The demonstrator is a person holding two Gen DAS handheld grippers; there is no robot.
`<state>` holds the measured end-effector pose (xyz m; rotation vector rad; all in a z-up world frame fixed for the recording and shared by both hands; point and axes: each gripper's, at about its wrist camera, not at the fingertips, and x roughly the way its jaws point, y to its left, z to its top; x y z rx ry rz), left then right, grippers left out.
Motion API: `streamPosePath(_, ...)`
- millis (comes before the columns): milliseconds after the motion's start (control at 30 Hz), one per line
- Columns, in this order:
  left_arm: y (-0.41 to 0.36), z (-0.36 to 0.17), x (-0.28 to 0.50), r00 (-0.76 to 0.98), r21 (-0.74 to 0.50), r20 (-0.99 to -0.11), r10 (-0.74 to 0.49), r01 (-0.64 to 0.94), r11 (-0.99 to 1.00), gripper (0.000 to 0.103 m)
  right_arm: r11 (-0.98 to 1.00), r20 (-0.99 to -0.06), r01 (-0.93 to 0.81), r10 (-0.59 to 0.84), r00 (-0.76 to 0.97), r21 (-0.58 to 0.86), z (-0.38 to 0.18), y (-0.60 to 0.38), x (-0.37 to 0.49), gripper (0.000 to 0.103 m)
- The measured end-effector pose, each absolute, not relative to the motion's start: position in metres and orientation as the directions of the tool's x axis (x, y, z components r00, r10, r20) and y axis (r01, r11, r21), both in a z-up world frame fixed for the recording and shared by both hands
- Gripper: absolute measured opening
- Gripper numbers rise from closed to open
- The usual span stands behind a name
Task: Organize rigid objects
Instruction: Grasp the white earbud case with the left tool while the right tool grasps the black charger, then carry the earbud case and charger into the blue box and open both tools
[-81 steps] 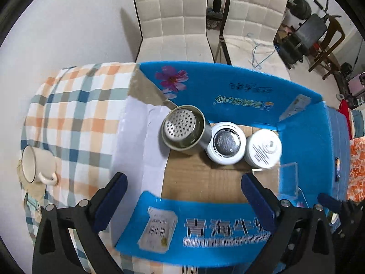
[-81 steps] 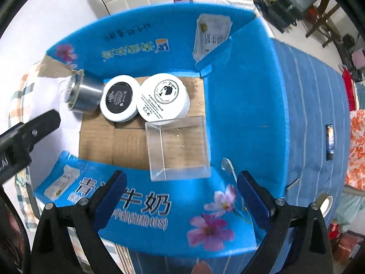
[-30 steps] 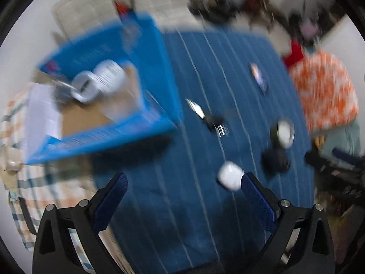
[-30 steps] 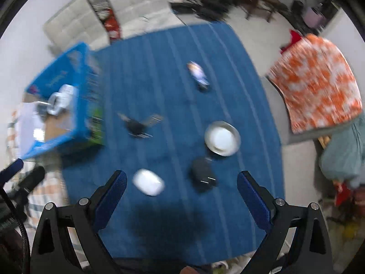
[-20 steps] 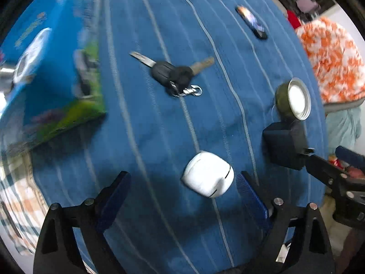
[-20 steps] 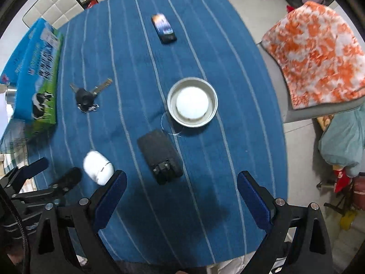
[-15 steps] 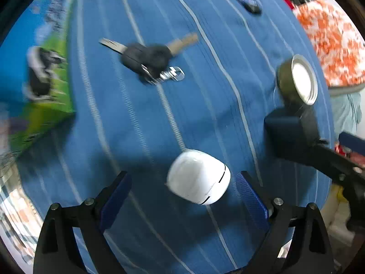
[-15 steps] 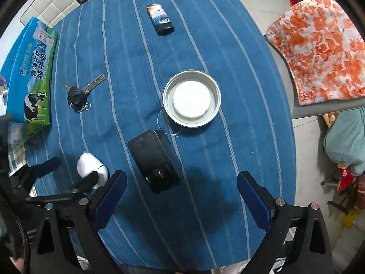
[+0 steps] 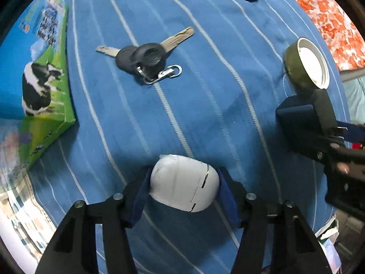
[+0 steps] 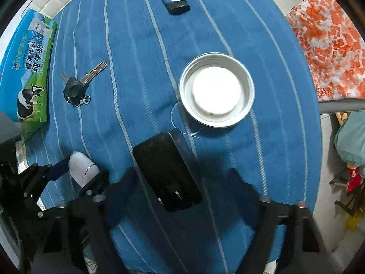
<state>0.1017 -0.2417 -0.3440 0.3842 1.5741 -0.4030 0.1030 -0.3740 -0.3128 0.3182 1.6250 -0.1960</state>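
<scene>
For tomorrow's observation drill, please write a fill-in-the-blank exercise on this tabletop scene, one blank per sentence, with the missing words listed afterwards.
1. The left gripper has its blue pads on either side of the white earbud case, whose colour is ______.
2. The black charger lies between the fingers of the ______ gripper.
3. The keys lie between the milk carton and the round metal ______.
4. The tablecloth is blue with pale ______.

Missing words: white; right; lid; stripes
</scene>
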Motion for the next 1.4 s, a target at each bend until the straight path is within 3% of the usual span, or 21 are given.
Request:
streamPosePath(33,-0.238,-0.344,0.101,-0.039,-0.019,-0.999,-0.001,0.470,0.882,0.055,0.945,-0.994,0.322,0.087,-0.062,0.062,-0.315,-0.373,0.104,0.060)
streamPosePath(67,-0.234,-0.344,0.100,-0.038,-0.015,-0.999,0.003,0.465,0.885,0.055,0.945,-0.994,0.322,0.083,-0.064,0.058,-0.317,-0.371,0.105,0.047)
streamPosePath(400,-0.193,-0.324,0.094,-0.005,-0.014,-1.000,-0.013,0.446,0.895,0.055,0.960,-0.998,0.279,0.036,-0.052,0.020,-0.301,-0.344,0.100,0.034)
streamPosePath(867,-0.149,-0.215,0.090,0.144,-0.059,-0.981,-0.129,0.408,0.911,0.055,0.970,-0.994,0.219,0.094,0.064,0.106,-0.216,-0.317,0.088,0.033)
streamPosePath(1133,-0.080,-0.147,0.125,0.268,-0.104,-0.944,-0.194,0.317,0.943,0.055,0.976,-0.974,0.140,0.138,0.179,0.164,-0.147,-0.279,0.114,0.033)
streamPosePath(1400,0.019,-0.132,0.166,0.364,-0.062,-0.922,-0.134,0.204,0.977,0.055,0.970,-0.949,0.059,0.215,0.232,0.234,-0.118,-0.179,0.152,0.033)
